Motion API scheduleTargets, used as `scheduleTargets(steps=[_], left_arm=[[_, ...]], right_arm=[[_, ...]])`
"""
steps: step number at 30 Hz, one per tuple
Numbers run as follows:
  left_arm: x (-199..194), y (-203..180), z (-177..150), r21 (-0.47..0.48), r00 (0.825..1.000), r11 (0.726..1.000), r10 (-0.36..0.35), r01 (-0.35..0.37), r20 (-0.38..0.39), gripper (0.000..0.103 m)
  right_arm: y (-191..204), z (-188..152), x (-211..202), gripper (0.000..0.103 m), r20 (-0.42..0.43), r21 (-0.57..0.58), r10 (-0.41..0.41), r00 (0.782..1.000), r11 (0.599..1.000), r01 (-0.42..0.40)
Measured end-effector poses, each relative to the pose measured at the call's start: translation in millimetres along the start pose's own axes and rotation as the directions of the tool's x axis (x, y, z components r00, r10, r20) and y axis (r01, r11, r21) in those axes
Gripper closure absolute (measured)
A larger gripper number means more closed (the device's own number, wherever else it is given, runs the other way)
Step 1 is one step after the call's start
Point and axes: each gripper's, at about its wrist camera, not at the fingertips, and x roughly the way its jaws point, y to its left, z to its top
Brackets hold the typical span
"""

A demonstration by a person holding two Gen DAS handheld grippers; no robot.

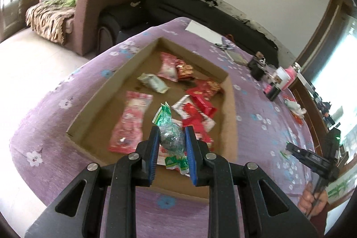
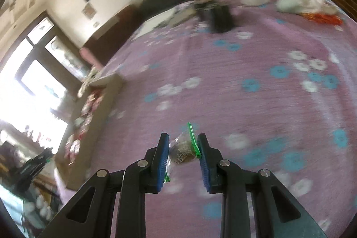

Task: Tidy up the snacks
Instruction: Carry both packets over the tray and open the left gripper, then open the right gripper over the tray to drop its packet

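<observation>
A purple flowered surface [image 1: 55,126] lies under both hand-held grippers, a dark sofa [image 1: 178,3] beyond. The left hand-held gripper [image 1: 171,139] grasps a green-wrapped candy [image 1: 171,137] above the cardboard tray [image 1: 107,86]. The right hand-held gripper [image 2: 184,148] grasps a clear-wrapped snack [image 2: 181,151].

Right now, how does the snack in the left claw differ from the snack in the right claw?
The left snack has a green foil wrapper; the right snack is brown in clear wrap with a green edge. The left one hangs over the box; the right one is over bare cloth. Both are gripped.

Daylit; window [image 2: 33,86] glare blown out, motion blur, fisheye-warped edges.
</observation>
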Motion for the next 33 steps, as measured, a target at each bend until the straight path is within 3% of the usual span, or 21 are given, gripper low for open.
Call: scheduleTargets(steps=[12, 21, 23, 26, 28, 31, 33], left_arm=[[29, 20, 9, -0.005, 0.998, 1.0, 0.028, -0.028, -0.059, 0.083], [28, 26, 11, -0.023, 0.999, 0.999, 0.026, -0.027, -0.045, 0.082], [26, 27, 11, -0.036, 0.999, 0.999, 0.019, -0.021, -0.044, 0.079], [17, 29, 12, -0.05, 1.0, 0.999, 0.011, -0.012, -0.024, 0.066], [8, 28, 13, -0.055, 1.0, 0.998, 0.01, -0.01, 0.003, 0.048], [-4, 23, 14, -0.05, 0.999, 0.999, 0.014, -0.012, 0.04, 0.045], [-8, 21, 15, -0.044, 0.999, 0.999, 0.016, -0.014, 0.051, 0.045]], right_arm=[[156, -13, 52, 0.077, -0.143, -0.243, 0.107, 0.984, 0.96, -0.14], [217, -31, 87, 0.077, -0.224, -0.32, 0.123, 0.967, 0.928, -0.192], [224, -35, 93, 0.077, -0.234, -0.337, 0.109, 0.966, 0.923, -0.186], [233, -44, 100, 0.077, -0.244, -0.367, 0.094, 0.965, 0.912, -0.182], [239, -50, 100, 0.074, -0.232, -0.403, 0.076, 0.97, 0.9, -0.168], [248, -58, 95, 0.074, -0.205, -0.455, 0.066, 0.977, 0.877, -0.155], [253, -60, 91, 0.065, -0.189, -0.474, 0.064, 0.98, 0.868, -0.148]])
